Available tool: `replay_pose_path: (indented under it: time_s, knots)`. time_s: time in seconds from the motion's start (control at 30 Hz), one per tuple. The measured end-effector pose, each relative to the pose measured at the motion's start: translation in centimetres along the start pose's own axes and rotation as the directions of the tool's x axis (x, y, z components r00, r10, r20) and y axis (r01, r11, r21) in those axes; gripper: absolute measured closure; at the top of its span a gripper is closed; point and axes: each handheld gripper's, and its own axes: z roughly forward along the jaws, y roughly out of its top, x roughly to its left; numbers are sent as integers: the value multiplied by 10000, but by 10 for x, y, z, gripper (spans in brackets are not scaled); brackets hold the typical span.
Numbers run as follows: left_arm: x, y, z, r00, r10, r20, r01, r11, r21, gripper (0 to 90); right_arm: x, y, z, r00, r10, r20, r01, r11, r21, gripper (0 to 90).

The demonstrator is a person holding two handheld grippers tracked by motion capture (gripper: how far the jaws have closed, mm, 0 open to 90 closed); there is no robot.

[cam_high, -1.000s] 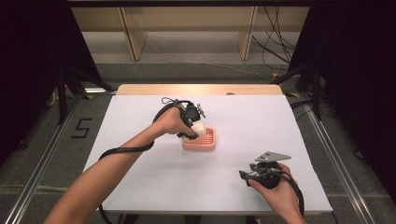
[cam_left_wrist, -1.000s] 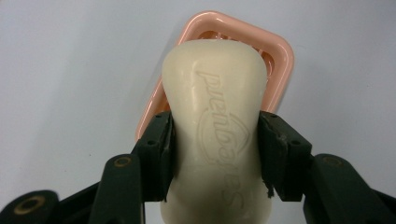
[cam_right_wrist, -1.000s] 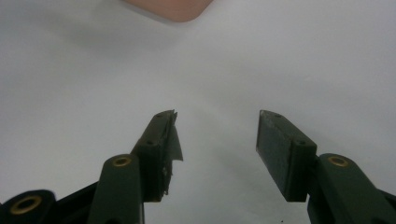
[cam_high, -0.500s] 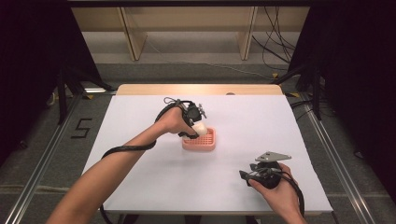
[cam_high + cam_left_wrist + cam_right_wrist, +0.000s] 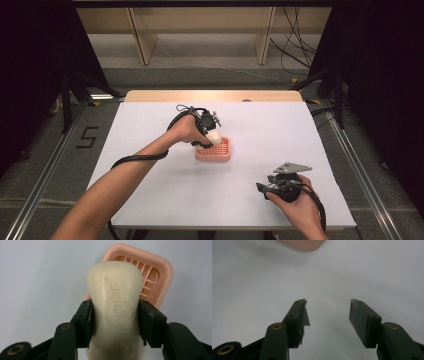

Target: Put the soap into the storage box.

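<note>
The left tongs (image 5: 115,315) are squeezed tight on a bar of soap (image 5: 116,305). The two black jaws press on its long sides, near the middle. The soap is held up in the air, just over the near edge of a pink soap dish (image 5: 160,272) that sits on the white table (image 5: 260,125).

The right tongs (image 5: 328,312) are open, with nothing between the jaws. They rest low over the bare table, well apart from the dish.

The soap looks hard and smooth, with letters pressed into the top. It is probably a bit slippery, so it could slide out if the squeeze is loose. The sides are the best place to hold it, where the bar gets a little thinner. It looks light enough for one pair of tongs.

The back end of the soap is cut off at the bottom of the left gripper view. The soap covers part of the dish. The letters are hard to read.
</note>
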Motion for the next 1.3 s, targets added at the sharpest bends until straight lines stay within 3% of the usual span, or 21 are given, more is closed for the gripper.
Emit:
replay_pose_path:
  time_s: [0.6, 1.3]
  knots:
    - [1, 0, 13, 9999, -75, 100, 76, 10000, -18, 487, -1, 0, 1, 10000, -60, 76, 60, 10000, -1, 479]
    - [1, -4, 20, 9998, -174, 84, 177, 9992, -369, 486, 0, 0, 1, 10000, -40, -7, 40, 10000, -4, 479]
